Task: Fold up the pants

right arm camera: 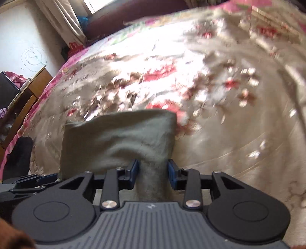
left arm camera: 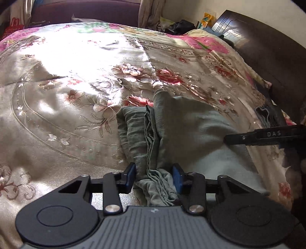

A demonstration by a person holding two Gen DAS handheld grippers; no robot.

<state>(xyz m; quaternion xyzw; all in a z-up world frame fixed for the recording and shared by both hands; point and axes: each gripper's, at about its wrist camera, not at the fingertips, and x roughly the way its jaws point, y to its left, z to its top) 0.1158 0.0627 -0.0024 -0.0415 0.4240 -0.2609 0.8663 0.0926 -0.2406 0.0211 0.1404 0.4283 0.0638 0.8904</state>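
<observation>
The grey-green pants lie partly folded on the floral bedspread. My left gripper is shut on a bunched edge of the pants at the near side. My right gripper is shut on another part of the pants, which hang as a folded flap ahead of it. The right gripper's black finger also shows at the right edge of the left wrist view, over the pants. The right wrist view is blurred by motion.
The bedspread covers a large bed. A dark wooden headboard stands at the right. A purple sofa and curtains are behind the bed. A wooden cabinet stands at the left of the bed.
</observation>
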